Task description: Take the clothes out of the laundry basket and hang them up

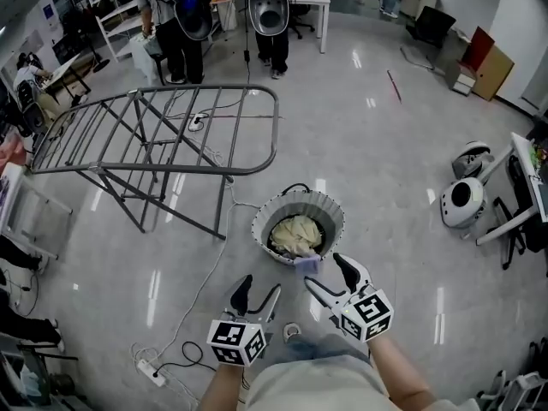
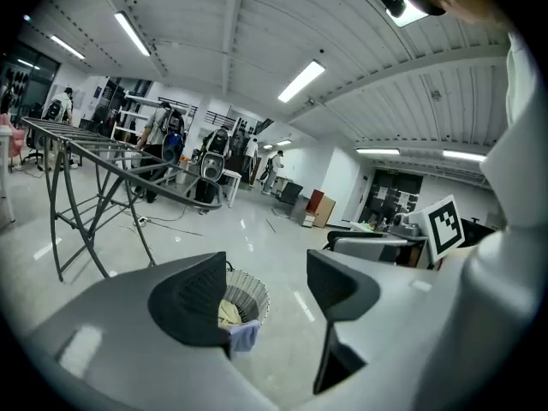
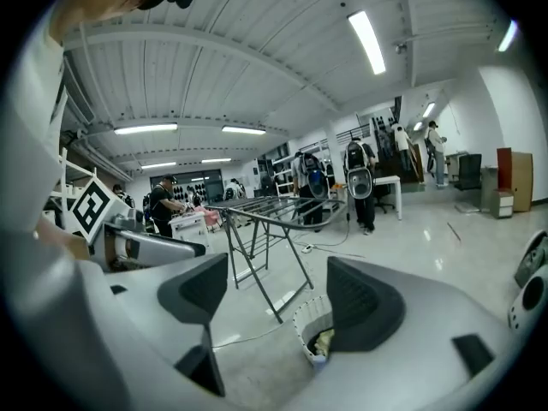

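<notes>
Head view: the left tool (image 1: 261, 285) and the right tool (image 1: 325, 271) are held side by side, low over the floor (image 1: 385, 144), just short of the laundry basket (image 1: 330, 210).
Basket: round, with a pale ribbed wall; it stands upright on the floor, near the foot of the drying rack (image 1: 171, 131).
Contents: cream clothes (image 1: 297, 234) lie bunched inside the basket; a pale blue piece (image 1: 306, 265) hangs over the near rim.
Left tool state: jaws spread, nothing between them. In the left gripper view (image 2: 267, 285) the basket (image 2: 250, 288) sits past the left jaw, partly hidden by it, well clear of the pads.
Right tool state: jaws spread wide, nothing between them. In the right gripper view (image 3: 282, 294) the basket (image 3: 301, 324) shows beside the right jaw, untouched.
Rack: grey metal, unfolded, standing on the floor beyond and to the left of the basket; also seen in the right gripper view (image 3: 265, 208).
Floor items: a white cable (image 1: 201, 294) trails past the rack's foot to a power strip (image 1: 145, 368).
Bystanders: two people (image 1: 180, 15) stand beyond the rack.
</notes>
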{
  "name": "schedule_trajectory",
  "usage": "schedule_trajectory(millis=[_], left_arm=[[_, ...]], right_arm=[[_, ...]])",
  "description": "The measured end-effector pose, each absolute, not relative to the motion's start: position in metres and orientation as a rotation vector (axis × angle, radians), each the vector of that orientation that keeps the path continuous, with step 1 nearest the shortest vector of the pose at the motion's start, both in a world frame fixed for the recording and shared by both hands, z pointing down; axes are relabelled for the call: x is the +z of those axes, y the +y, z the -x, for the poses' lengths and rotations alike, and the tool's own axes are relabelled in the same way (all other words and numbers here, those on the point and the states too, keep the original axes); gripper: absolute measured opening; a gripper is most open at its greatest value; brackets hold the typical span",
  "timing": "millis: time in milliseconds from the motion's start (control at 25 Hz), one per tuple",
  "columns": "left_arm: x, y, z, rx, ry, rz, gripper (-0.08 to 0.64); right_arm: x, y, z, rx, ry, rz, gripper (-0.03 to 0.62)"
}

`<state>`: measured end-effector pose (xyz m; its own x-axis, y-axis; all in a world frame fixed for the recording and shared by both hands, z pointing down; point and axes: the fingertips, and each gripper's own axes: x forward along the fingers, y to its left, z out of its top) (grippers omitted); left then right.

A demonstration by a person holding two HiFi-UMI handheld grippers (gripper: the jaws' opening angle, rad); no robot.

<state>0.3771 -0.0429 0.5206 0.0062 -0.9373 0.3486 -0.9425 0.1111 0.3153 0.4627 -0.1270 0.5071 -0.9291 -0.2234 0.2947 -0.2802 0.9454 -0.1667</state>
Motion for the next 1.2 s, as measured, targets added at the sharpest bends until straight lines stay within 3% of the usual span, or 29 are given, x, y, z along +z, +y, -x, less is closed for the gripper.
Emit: schedule_trajectory(millis=[680, 1200], left_arm=[[0.643, -0.105, -0.349, 0.005, -1.91, -1.612, 0.282], [0.742, -0.133, -0.346, 0.029, -1.883, -1.508, 0.282]], right_arm=[[0.753, -0.216, -0.448, 0.353, -2.474, -0.36, 0.337], [0.945, -0.242, -0.451, 0.441, -2.217, -0.339, 0.25]])
